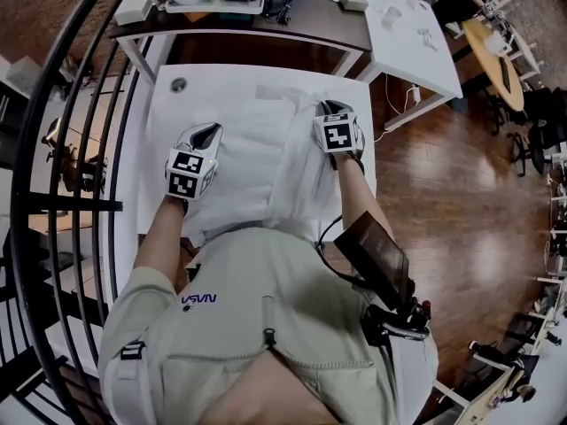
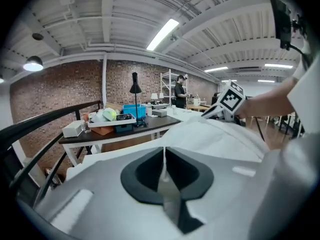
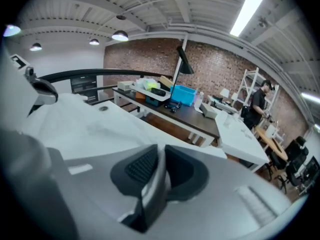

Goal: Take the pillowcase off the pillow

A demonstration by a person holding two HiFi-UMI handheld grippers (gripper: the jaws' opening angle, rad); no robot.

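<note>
A: What's around us?
B: A white bench (image 1: pixel 168 113), with a railing (image 1: pixel 53 149) to the left and open floor (image 1: pixel 443 193) to the right.
A: And the grip?
B: Our left hand-held gripper (image 1: pixel 205 135) and right hand-held gripper (image 1: pixel 330 111) each pinch the pillowcase (image 1: pixel 266 158), which lies mid-bench.

Count from where I'm standing:
- Hand-held grippers: 2. That's the left hand-held gripper (image 1: pixel 209 132) and the right hand-held gripper (image 1: pixel 330 107).
- Pillowcase (image 1: pixel 266 149): 1.
- Tables: 4. These are the white table (image 1: pixel 164 140) under the pillowcase, a dark-topped table (image 1: pixel 248 23), a second white table (image 1: pixel 407 34) and a round wooden table (image 1: pixel 492 47).
- Black lamp (image 2: pixel 135 86): 1.
- Blue bin (image 2: pixel 134 111): 1.
- White tray (image 1: pixel 221 9): 1.
- People: 2. One is the person with the grippers (image 1: pixel 266 326), the other is the person in the background (image 2: pixel 179 90).
</note>
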